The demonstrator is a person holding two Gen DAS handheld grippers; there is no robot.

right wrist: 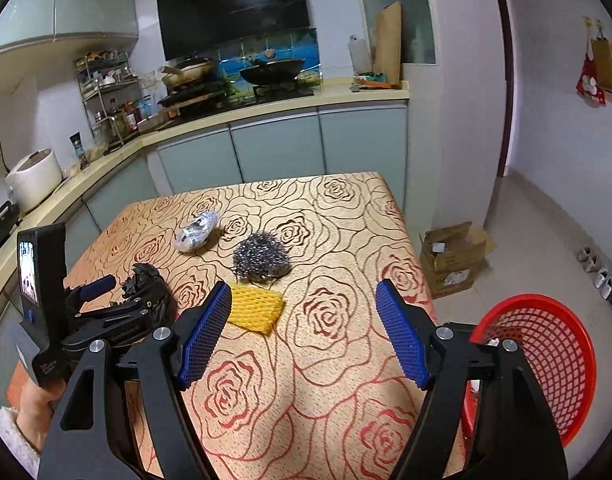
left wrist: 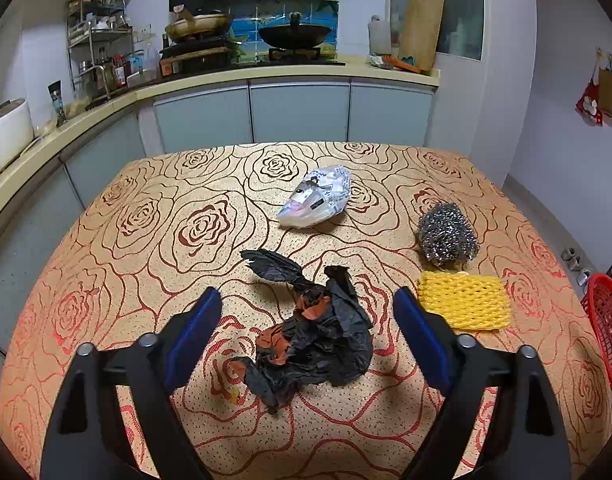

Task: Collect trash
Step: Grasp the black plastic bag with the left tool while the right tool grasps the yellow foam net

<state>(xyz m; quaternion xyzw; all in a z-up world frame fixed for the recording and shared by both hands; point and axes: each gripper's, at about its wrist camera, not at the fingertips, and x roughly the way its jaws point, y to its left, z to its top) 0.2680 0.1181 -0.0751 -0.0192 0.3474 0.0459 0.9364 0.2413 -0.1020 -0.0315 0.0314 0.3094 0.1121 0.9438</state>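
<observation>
- Gold rose-patterned table [left wrist: 153, 216] holds 4 scraps; you have bare cloth ahead of your right gripper [right wrist: 303, 332], jaws apart.
- Red basket [right wrist: 546, 352] sits past the table's right edge.
- Black crumpled bag [left wrist: 318, 332] lies between your left gripper's [left wrist: 308, 320] spread fingers.

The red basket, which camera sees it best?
The right wrist camera. There the red basket shows its round rim and mesh inside, down beside the table, partly behind one of the right gripper's fingers. The left wrist camera catches only a sliver of it at the picture's right edge.
</observation>
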